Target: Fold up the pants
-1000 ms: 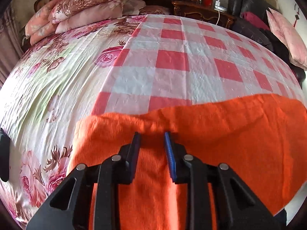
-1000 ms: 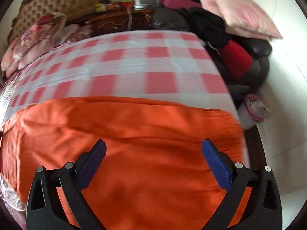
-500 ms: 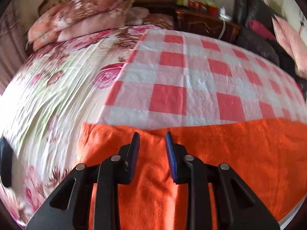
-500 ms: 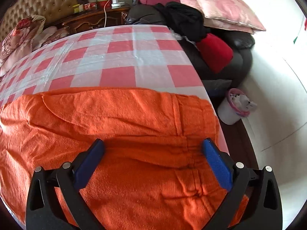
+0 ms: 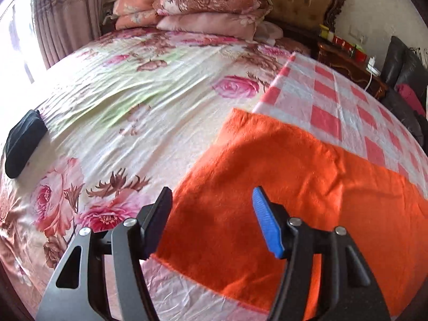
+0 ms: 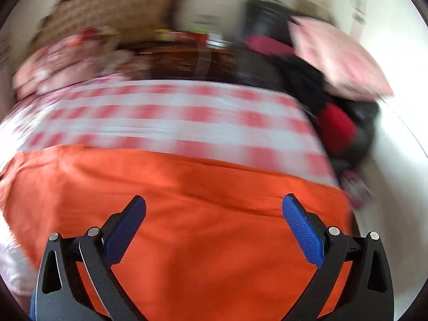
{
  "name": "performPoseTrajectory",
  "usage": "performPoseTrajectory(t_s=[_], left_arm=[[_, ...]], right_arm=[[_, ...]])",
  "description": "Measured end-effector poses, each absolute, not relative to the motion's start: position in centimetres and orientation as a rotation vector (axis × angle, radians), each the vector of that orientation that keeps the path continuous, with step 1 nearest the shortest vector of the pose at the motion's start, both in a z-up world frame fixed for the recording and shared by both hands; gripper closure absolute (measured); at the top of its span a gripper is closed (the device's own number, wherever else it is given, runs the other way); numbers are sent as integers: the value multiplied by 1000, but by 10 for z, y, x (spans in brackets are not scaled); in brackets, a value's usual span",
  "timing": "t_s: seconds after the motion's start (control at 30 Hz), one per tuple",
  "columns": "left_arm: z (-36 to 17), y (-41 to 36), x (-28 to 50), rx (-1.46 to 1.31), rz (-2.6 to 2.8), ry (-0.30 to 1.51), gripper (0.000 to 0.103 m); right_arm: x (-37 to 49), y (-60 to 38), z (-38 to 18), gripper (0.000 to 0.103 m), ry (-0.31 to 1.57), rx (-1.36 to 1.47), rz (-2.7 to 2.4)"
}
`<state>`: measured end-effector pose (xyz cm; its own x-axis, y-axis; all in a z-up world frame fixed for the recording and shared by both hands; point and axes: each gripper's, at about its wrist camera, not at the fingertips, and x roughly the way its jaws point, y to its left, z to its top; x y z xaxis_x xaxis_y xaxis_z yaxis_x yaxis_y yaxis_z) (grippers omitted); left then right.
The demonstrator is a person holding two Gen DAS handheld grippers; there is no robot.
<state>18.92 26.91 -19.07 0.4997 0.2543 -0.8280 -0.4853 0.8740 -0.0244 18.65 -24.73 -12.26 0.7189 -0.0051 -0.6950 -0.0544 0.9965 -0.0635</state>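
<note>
The orange pants (image 5: 281, 187) lie flat on the bed, folded into a wide band across the red-checked cloth (image 5: 345, 112). My left gripper (image 5: 211, 200) hovers over their left end with its jaws opening; the fabric lies below them, and nothing is pinched. The right wrist view is blurred by motion. There the pants (image 6: 187, 200) stretch across the whole width, and my right gripper (image 6: 214, 214) stands wide open above them with nothing between its blue pads.
A floral bedsheet (image 5: 120, 107) covers the bed's left part, with stacked pillows (image 5: 203, 5) at the headboard. A black object (image 5: 22, 141) lies at the left edge. A wooden nightstand (image 5: 350, 61) and a dark sofa with cushions (image 6: 334, 53) stand to the right.
The left gripper let go of the pants' far edge, opened and swung left over their end. The right gripper stayed open and shifted, its view now blurred.
</note>
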Motion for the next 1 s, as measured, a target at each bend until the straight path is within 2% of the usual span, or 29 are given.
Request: performPoseTrajectory(t_s=[0.1,0.2,0.37,0.57,0.67,0.73,0.77,0.8,0.83,1.0], left_arm=[[-196,272,177,-205,504,945,22],[-196,290,158,-225,547,929,22],[-200,322,120,-328,541,905,20],[-194,322,91,-334,533,848,21],[-175,303,92,-263,462,765,28],[-166,279,104,-170,372,749,49],[-164,264,113,-114,305,758,54],[-164,254,120,-78,268,765,63],[-166,244,127,-50,238,775,66],[-192,226,160,37,163,868,64]], right_arm=[[186,-167,-121,5,808,-46,258],[193,-88,-133,5,921,-2,454],[198,0,-151,5,915,-172,436],[206,26,-188,5,1073,-168,421],[196,37,-187,4,1038,-243,363],[196,33,-184,4,1045,-216,344],[197,34,-183,4,1047,-213,337],[197,33,-182,4,1049,-206,329],[196,33,-182,4,1047,-205,324],[200,38,-197,4,1050,-205,316]])
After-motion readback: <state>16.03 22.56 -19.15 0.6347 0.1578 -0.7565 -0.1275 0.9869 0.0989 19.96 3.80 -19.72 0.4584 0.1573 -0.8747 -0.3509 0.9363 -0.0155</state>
